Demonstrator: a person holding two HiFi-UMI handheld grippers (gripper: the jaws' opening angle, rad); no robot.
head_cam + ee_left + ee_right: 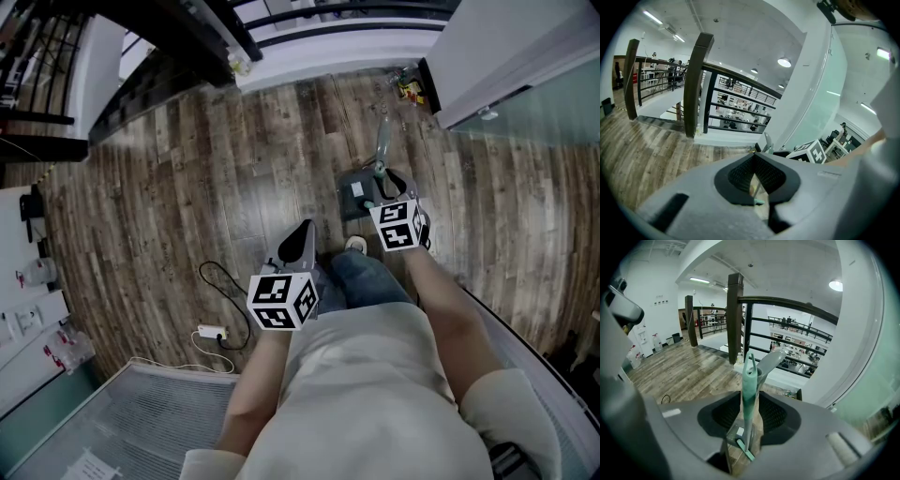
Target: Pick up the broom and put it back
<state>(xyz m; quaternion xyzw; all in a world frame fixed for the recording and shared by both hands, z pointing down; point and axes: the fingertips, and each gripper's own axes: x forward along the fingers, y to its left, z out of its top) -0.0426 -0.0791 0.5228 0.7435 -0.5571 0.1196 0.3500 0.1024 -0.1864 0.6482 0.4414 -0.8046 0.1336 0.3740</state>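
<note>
Broom [749,394] with pale green handle, pinched between the pads of the right gripper [751,416] and rising upright past its jaw tips. Directly below that gripper, a grey dustpan [359,192] flat on the floor, the broom's lower end at it. Left gripper [757,176] beside and behind the right one, jaws pressed together, holding nothing, well apart from the broom. Underfoot, a wooden plank floor [187,169], grey-brown and glossy. Left of the left gripper, a white power strip [212,332] with a looped black cable. Ahead of both grippers, a dark railing [735,315] on thick posts over a lower level; right of the right gripper, a white wall [862,310] with a greenish glass panel.
</note>
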